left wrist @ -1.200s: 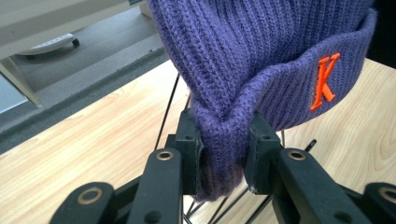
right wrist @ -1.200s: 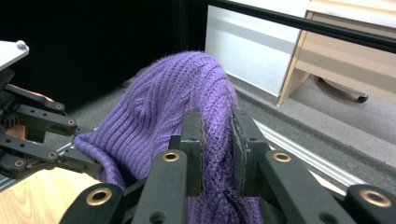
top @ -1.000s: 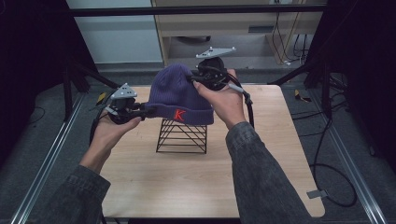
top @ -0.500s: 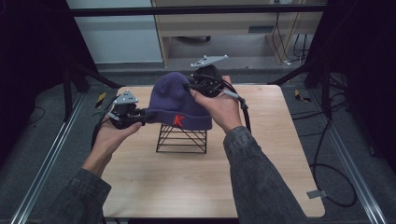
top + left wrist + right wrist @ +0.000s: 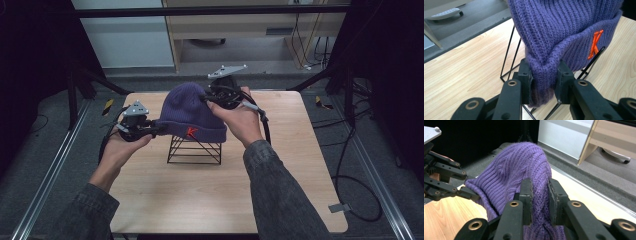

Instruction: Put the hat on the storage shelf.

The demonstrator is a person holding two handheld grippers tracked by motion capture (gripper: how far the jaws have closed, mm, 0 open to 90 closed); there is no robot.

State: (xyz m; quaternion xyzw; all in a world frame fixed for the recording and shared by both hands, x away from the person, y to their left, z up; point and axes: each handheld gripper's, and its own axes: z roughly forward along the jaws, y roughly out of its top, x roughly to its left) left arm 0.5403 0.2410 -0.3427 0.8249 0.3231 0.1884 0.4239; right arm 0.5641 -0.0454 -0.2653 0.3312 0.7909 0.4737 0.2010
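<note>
A purple knitted beanie (image 5: pixel 192 112) with an orange letter K sits over a black wire stand (image 5: pixel 195 149) in the middle of the wooden table (image 5: pixel 280 195). My left gripper (image 5: pixel 154 128) is shut on the folded cuff at the hat's left edge, and in the left gripper view the cuff (image 5: pixel 543 75) bunches between both pads. My right gripper (image 5: pixel 207 98) is shut on the knit at the hat's upper right side; the right gripper view shows the fabric (image 5: pixel 540 202) pinched between its jaws, with the left gripper (image 5: pixel 477 195) beyond.
Metal rails (image 5: pixel 47 175) run along the table's left and right sides. Cables (image 5: pixel 350 165) trail over the floor on the right. A cabinet and a wooden shelf unit (image 5: pixel 225 30) stand behind the table's far edge.
Both hands have carried the beanie slightly toward the table's far side and lower, so it sits further down over the wire stand. Both grips stay as they were.
</note>
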